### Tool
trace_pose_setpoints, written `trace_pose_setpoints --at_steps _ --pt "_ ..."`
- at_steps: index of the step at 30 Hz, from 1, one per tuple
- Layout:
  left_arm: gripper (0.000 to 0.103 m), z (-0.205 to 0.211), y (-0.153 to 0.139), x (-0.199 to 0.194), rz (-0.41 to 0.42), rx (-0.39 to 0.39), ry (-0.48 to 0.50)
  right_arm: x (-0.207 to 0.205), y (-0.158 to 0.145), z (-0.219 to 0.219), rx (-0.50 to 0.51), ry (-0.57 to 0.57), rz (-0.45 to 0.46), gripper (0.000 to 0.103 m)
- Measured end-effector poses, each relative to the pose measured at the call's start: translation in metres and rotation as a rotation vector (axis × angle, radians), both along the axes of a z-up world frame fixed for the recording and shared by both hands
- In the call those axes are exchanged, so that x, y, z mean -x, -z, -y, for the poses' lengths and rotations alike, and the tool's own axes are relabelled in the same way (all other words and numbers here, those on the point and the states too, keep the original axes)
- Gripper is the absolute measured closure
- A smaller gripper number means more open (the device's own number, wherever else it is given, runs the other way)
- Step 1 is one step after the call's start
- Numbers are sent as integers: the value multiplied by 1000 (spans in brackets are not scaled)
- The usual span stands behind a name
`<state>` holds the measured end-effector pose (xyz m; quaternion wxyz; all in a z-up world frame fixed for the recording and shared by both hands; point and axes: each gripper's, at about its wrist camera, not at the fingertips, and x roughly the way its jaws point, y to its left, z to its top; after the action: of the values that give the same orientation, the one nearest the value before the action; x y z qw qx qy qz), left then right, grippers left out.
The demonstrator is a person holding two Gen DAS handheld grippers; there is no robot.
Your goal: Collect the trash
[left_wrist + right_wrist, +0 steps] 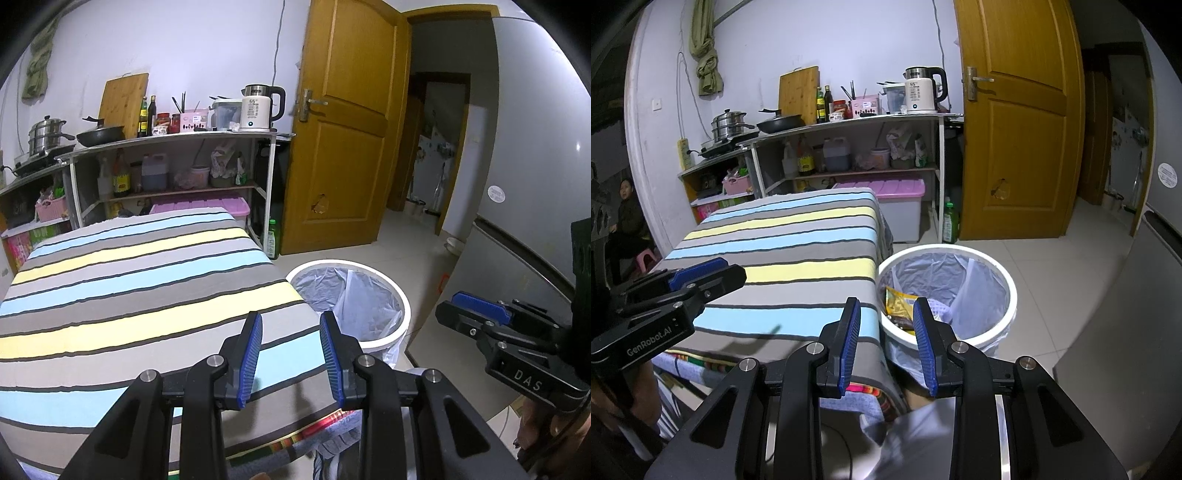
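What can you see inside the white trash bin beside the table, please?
Inside the white trash bin, a clear liner holds a yellow wrapper; anything beneath it is covered.

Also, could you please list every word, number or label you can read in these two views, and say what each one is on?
"55°" on the white kettle.
"DAS" on the body of the right gripper, seen from the left wrist.
"GenRobot.AI" on the body of the left gripper, seen from the right wrist.
Round sticker on the fridge: too small to read.
Bottle labels on the shelf: blurred.
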<state>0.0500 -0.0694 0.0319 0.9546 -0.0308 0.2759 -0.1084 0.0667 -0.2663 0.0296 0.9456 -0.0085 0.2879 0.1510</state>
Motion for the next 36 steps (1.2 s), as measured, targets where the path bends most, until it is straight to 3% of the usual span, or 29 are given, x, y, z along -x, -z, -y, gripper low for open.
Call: trace_pose_setpoints --at_steps 36 --pt "71 5 6 -3 3 -51 -34 1 3 -3 3 -5 -6 72"
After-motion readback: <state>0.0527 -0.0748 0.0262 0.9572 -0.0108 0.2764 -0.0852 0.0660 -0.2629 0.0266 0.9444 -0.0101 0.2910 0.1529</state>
